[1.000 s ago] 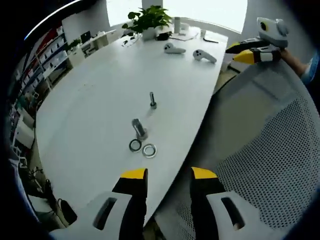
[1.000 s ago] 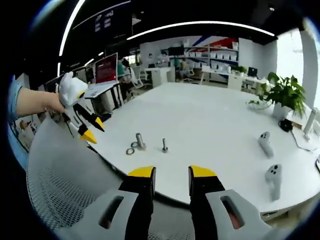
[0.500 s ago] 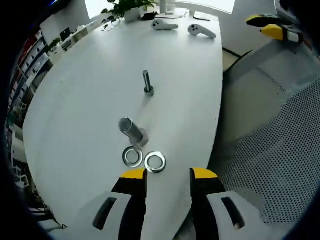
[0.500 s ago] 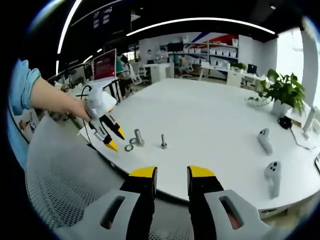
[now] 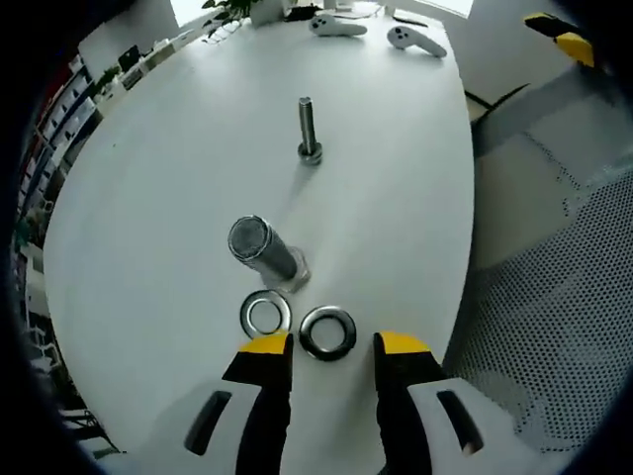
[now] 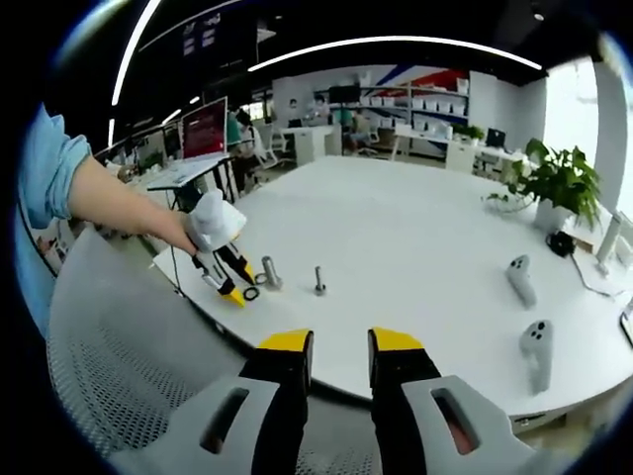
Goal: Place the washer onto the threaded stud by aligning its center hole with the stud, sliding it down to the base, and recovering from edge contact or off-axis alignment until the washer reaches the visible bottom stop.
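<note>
Two steel washers lie flat on the white table (image 5: 178, 178) near its edge: one washer (image 5: 327, 332) just ahead of my left gripper (image 5: 328, 344), the other washer (image 5: 265, 314) to its left. Behind them stands a thick bolt (image 5: 263, 249), and farther off the thin threaded stud (image 5: 308, 129) stands upright. My left gripper is open, its yellow tips on either side of the nearer washer and just short of it. In the right gripper view my right gripper (image 6: 331, 342) is open and empty off the table, with the left gripper (image 6: 234, 278) low over the washers beside the stud (image 6: 319, 281).
Two white controllers (image 5: 415, 40) and a potted plant (image 6: 559, 183) lie at the table's far end. A mesh chair back (image 5: 554, 327) sits right beside the table edge. The right gripper's yellow tips (image 5: 569, 38) show at upper right. A person's sleeve and hand (image 6: 89, 193) hold the left gripper.
My left gripper has moved forward and down to the table edge, so the washers, bolt and stud look larger and nearer. The right gripper has barely moved.
</note>
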Demonstrator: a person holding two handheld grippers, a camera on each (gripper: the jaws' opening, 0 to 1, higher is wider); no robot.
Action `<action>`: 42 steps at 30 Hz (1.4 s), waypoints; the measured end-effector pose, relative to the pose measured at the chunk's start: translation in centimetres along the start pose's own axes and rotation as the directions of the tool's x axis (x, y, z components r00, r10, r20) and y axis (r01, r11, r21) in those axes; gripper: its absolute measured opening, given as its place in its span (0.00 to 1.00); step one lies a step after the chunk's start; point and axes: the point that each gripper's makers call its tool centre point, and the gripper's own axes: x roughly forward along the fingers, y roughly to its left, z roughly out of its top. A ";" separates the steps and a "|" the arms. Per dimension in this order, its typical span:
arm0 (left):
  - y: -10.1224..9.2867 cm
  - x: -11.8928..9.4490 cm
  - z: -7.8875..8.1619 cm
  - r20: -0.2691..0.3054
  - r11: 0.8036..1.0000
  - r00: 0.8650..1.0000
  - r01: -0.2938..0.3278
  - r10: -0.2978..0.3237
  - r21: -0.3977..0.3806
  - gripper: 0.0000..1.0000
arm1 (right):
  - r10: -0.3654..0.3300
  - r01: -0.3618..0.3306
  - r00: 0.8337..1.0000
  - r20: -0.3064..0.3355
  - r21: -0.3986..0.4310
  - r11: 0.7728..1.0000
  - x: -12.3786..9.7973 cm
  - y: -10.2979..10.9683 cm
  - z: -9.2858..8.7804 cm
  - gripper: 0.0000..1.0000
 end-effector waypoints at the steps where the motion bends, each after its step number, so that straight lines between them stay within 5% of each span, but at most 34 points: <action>1: 0.1 0.0 0.0 0.001 1.000 1.000 0.001 -0.001 -0.006 0.31 | -0.001 0.001 1.000 0.000 0.000 1.000 0.0 0.0 0.0 0.24; 24: 0.0 0.2 0.1 -0.016 1.000 1.000 -0.006 0.007 0.012 0.20 | -0.009 0.009 1.000 0.013 -0.001 1.000 0.0 -0.1 0.1 0.22; 31: 0.8 0.0 0.7 0.030 0.992 0.996 -0.088 0.085 0.092 0.19 | -0.008 0.008 1.000 0.014 -0.002 1.000 0.0 -0.1 0.1 0.22; 42: 1.3 -1.4 1.1 0.052 0.994 0.994 -0.094 0.091 0.060 0.19 | -0.006 0.006 1.000 0.013 -0.006 1.000 0.0 -0.2 0.1 0.21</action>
